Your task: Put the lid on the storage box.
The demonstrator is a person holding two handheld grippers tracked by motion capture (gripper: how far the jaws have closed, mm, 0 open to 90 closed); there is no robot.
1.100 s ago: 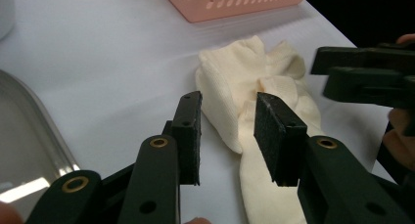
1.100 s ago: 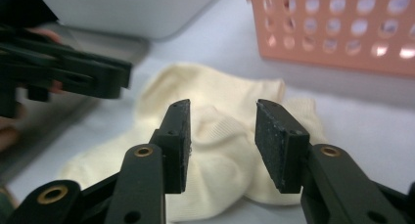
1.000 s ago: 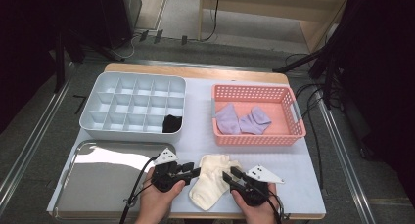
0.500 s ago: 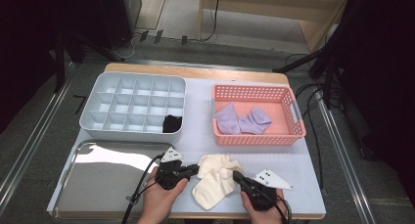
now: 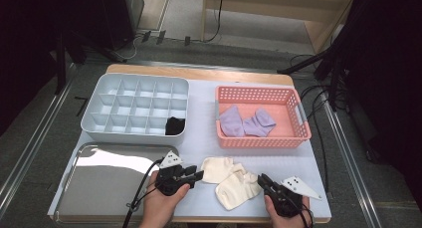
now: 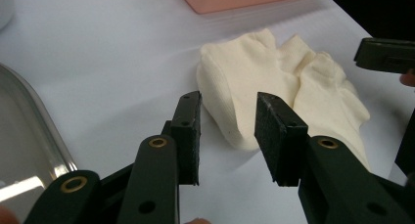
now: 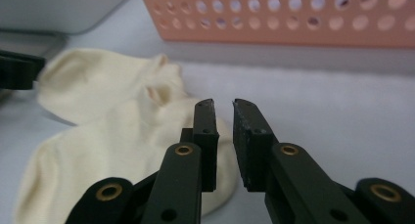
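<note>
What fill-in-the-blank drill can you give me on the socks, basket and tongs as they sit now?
1. The cream socks lie on the table between the two ____.
2. The pink basket holds ____ socks.
3. One black item sits in the divided ____.
4. The left tongs hold ____.

Missing words: tongs; purple; tray; nothing

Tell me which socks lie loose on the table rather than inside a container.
The cream socks at the near edge, between the two grippers. The purple socks sit in the pink basket, and the black sock fills a compartment of the grey tray.
</note>
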